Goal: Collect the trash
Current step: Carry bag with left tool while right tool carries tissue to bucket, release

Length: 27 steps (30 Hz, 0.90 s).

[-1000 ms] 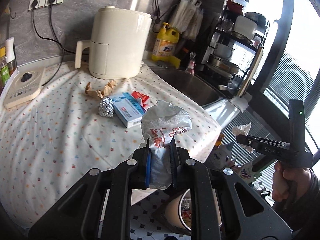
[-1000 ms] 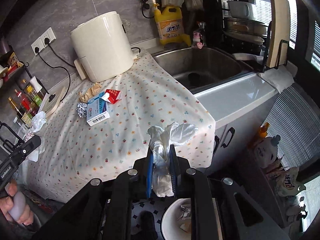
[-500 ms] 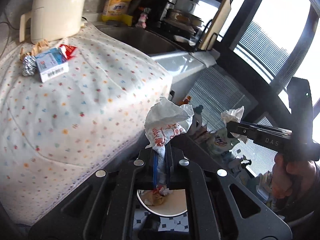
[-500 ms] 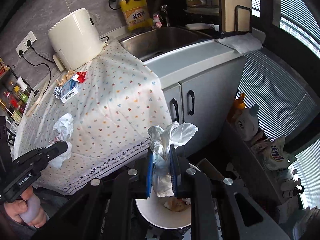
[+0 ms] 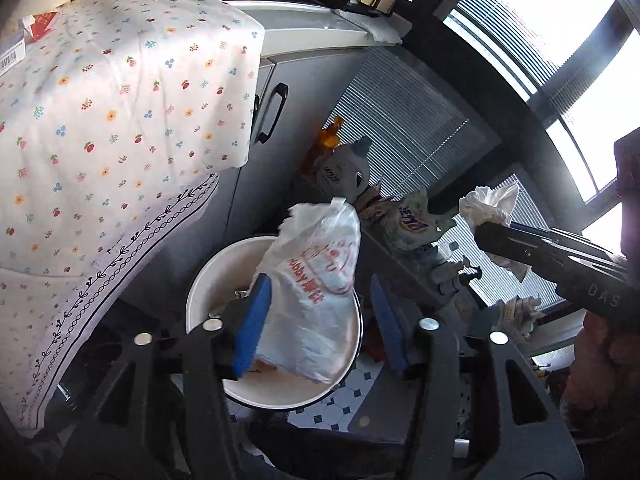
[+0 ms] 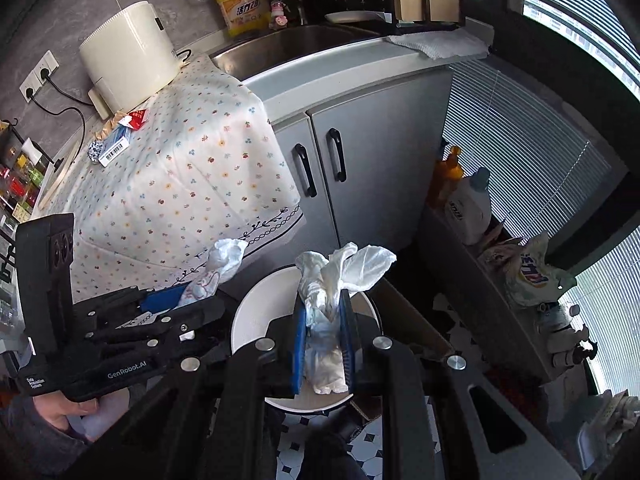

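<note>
A white plastic bag (image 5: 316, 276) with red print hangs between the blue pads of my left gripper (image 5: 320, 320), right over the round white trash bin (image 5: 204, 280) on the floor. The jaws are opening: the bag still leans on the left pad, and the right pad stands clear of it. My right gripper (image 6: 324, 340) is shut on a crumpled white tissue (image 6: 326, 304), held above the same bin (image 6: 248, 312). In the right wrist view the left gripper (image 6: 188, 300) and its bag (image 6: 222, 260) sit at the bin's left.
On the floral cloth (image 6: 192, 168) lie a blue-white box (image 6: 114, 146), a foil ball (image 6: 94, 151) and a red packet (image 6: 138, 118) near the cream appliance (image 6: 128, 52). Grey cabinet doors (image 6: 360, 152), a low shelf of detergent bottles (image 6: 468, 204) and cardboard (image 6: 412, 320) surround the bin.
Both grippers came off the counter and sank down over the floor bin. The left jaws, shut on the bag before, have parted. The right still holds its tissue.
</note>
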Each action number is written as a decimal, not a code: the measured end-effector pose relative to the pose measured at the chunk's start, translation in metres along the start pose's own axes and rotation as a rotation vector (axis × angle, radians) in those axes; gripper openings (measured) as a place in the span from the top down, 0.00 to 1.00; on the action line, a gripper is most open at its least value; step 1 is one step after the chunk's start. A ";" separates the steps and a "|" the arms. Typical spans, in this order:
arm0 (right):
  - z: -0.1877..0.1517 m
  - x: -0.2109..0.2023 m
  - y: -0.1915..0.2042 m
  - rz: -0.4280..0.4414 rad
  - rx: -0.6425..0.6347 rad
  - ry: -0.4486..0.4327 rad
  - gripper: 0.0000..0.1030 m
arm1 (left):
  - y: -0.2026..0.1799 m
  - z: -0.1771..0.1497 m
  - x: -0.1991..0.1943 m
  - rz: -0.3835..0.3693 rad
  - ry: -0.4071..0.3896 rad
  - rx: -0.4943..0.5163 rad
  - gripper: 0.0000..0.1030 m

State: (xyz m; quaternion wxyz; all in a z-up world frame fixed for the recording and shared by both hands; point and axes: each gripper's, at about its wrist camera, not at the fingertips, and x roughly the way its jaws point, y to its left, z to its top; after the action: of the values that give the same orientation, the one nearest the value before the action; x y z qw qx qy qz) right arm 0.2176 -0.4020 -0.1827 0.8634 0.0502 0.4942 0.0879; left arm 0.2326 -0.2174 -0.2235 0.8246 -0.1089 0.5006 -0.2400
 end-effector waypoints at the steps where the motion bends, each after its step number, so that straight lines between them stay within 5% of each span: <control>1: -0.001 0.000 -0.002 0.000 0.002 0.002 0.84 | 0.000 0.000 0.001 -0.008 0.005 -0.004 0.42; 7: -0.001 0.005 -0.003 0.019 0.012 0.011 0.84 | 0.013 -0.004 -0.012 0.023 -0.008 -0.032 0.27; 16: 0.005 0.022 0.021 0.069 -0.007 0.038 0.81 | 0.047 0.008 -0.074 0.149 -0.137 -0.076 0.11; 23: 0.021 0.026 0.044 0.084 -0.004 0.015 0.47 | 0.069 0.011 -0.119 0.203 -0.217 -0.110 0.08; 27: 0.036 0.025 0.055 0.088 -0.007 -0.006 0.42 | 0.083 0.012 -0.140 0.229 -0.249 -0.126 0.07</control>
State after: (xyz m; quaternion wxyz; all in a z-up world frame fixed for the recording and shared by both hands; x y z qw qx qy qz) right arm 0.2551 -0.3426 -0.1765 0.8604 0.0691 0.4887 0.1271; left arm 0.2134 -0.0762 -0.1439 0.8937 -0.1316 0.4176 -0.0976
